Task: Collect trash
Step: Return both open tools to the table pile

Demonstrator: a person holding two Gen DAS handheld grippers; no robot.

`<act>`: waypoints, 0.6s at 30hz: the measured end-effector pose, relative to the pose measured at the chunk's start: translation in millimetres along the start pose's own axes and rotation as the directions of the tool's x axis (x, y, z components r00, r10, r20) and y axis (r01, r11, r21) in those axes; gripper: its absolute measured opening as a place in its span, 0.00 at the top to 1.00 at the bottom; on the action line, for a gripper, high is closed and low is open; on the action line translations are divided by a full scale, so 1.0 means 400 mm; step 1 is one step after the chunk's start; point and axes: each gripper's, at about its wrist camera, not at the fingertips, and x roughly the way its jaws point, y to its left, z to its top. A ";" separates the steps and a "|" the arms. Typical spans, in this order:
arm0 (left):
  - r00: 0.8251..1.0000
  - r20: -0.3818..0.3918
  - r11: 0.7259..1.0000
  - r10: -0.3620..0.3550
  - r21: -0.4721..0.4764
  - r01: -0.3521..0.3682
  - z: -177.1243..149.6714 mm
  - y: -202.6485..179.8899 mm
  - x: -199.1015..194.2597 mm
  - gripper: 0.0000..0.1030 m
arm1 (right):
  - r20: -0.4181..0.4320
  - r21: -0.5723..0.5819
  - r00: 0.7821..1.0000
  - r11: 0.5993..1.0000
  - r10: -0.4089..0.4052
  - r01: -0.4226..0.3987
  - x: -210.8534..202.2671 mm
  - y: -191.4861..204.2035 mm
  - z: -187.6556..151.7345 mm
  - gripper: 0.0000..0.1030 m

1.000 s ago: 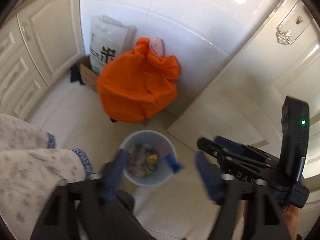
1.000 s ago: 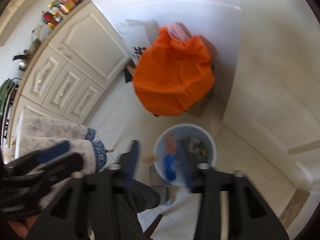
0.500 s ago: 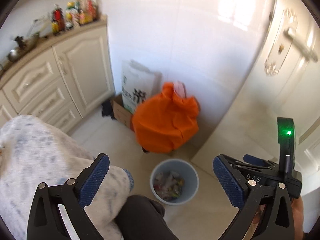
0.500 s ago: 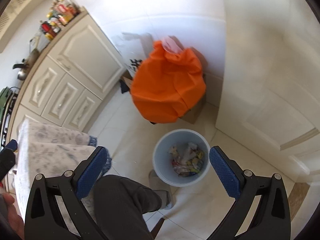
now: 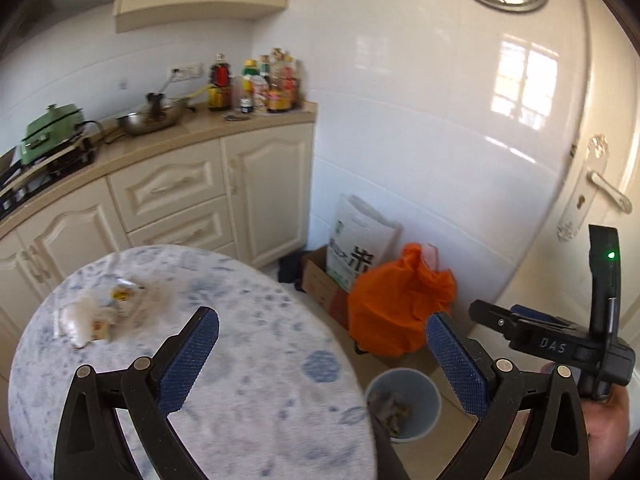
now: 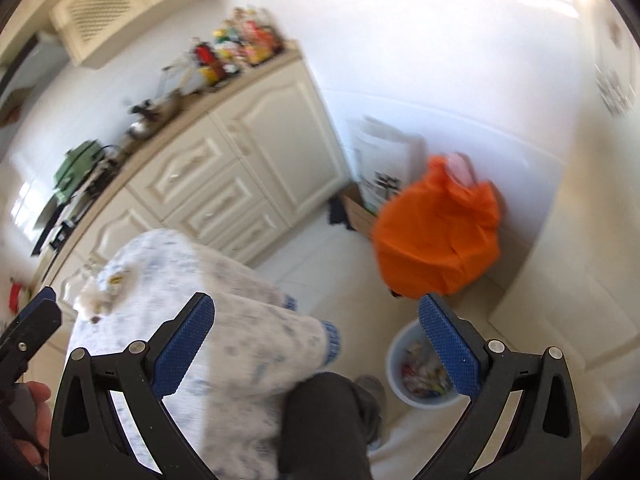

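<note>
1. Several crumpled pale wrappers and tissue scraps (image 5: 102,314) lie in a small heap on the round table with the white, blue-flecked cloth (image 5: 240,380), toward its far left part; the right wrist view shows the same heap (image 6: 102,294), blurred.
2. The left tool (image 5: 322,350) hangs over the table's near right part with its blue-padded fingers (image 5: 192,354) spread wide, released and holding nothing; the heap sits ahead and to the left of its left finger, apart from it.
3. The right tool (image 6: 316,342) is likewise spread wide and empty, above the table's edge and a dark trouser leg (image 6: 324,424); the heap lies well to the left of its left finger.
4. On the floor right of the table stands a pale blue round plastic bin (image 5: 404,398) with mixed litter inside, seen between the left tool's fingers.
5. Behind the bin sits a bulging orange bag (image 5: 400,304), then a white printed sack (image 5: 360,248) against the tiled wall.
</note>
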 end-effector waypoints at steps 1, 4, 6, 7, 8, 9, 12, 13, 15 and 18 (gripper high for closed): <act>1.000 0.011 1.000 0.012 -0.014 -0.012 -0.006 0.025 -0.031 0.01 | 0.006 -0.023 1.000 1.000 0.013 -0.012 -0.004 0.033 0.004 0.00; 0.997 0.046 0.997 0.054 -0.054 -0.052 -0.028 0.090 -0.115 0.01 | 0.027 -0.088 0.999 0.995 0.046 -0.044 -0.016 0.126 0.013 0.00; 0.994 0.068 0.993 0.087 -0.082 -0.081 -0.040 0.133 -0.179 0.01 | 0.036 -0.126 0.997 0.990 0.074 -0.069 -0.021 0.184 0.016 0.00; 0.991 0.080 0.991 0.104 -0.098 -0.096 -0.051 0.156 -0.210 0.01 | 0.036 -0.151 0.996 0.985 0.088 -0.081 -0.023 0.217 0.015 0.00; 0.989 0.090 0.988 0.117 -0.111 -0.106 -0.060 0.176 -0.237 0.01 | 0.038 -0.174 0.994 0.981 0.099 -0.091 -0.026 0.246 0.013 0.00; 0.986 0.100 0.985 0.133 -0.126 -0.120 -0.071 0.195 -0.265 0.01 | 0.042 -0.203 0.992 0.974 0.115 -0.105 -0.031 0.285 0.010 0.00; 0.977 0.118 0.973 0.177 -0.169 -0.156 -0.093 0.239 -0.330 0.01 | 0.043 -0.263 0.986 0.954 0.159 -0.143 -0.040 0.372 0.002 0.00; 0.973 0.125 0.969 0.194 -0.180 -0.170 -0.103 0.253 -0.352 0.01 | 0.044 -0.280 0.985 0.948 0.169 -0.150 -0.043 0.397 -0.001 0.00; 0.964 0.134 0.959 0.229 -0.204 -0.199 -0.118 0.280 -0.393 0.01 | 0.046 -0.322 0.979 0.931 0.196 -0.172 -0.052 0.455 -0.009 0.00; 0.955 0.130 0.942 0.265 -0.246 -0.227 -0.143 0.314 -0.441 0.01 | 0.042 -0.372 0.972 0.907 0.232 -0.200 -0.064 0.527 -0.022 0.00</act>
